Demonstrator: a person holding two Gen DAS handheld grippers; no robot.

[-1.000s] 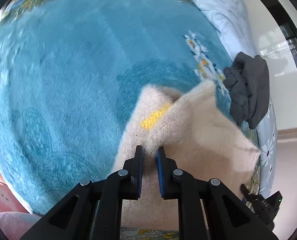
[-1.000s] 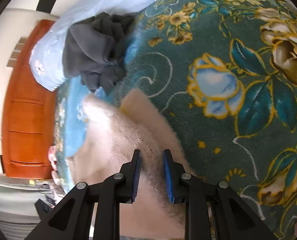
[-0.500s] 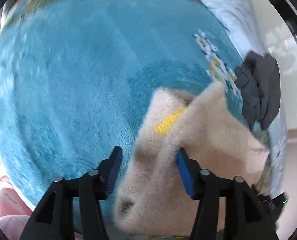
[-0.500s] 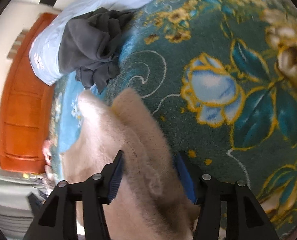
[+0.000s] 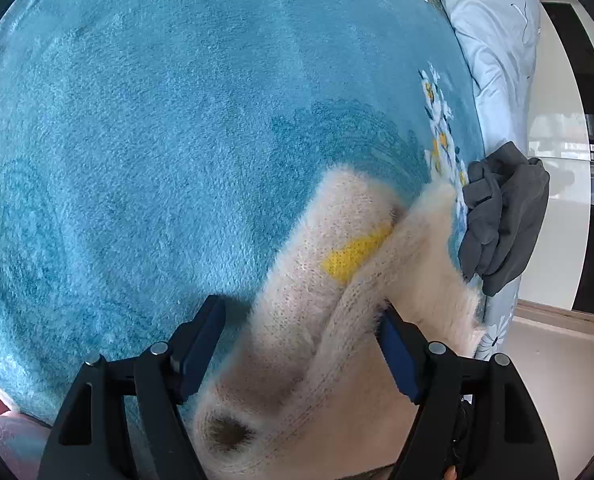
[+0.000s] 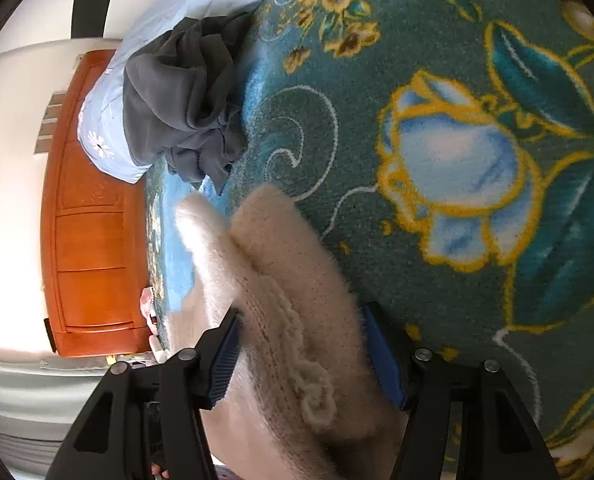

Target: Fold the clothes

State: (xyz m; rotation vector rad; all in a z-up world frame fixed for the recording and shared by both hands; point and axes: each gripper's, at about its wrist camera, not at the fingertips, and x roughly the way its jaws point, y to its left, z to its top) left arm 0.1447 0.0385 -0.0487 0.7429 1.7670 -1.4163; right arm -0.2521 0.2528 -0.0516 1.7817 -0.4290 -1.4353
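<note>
Tools (image 5: 299,344) (image 6: 299,354) spread wide over sweater (image 5: 337,280)

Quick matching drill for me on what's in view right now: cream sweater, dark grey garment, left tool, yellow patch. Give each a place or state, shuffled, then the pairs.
Things:
1. cream sweater
2. dark grey garment
3. left tool
4. yellow patch

Places or states:
A. crumpled in a heap at the edge of the blanket, partly on the pale blue bedding
B. open, fingers spread either side of the sweater
C. knitted into the sweater, half tucked under a fold
D. lying folded over on the blanket

Pairs: 1-D, 2-A, 3-B, 4-C
</note>
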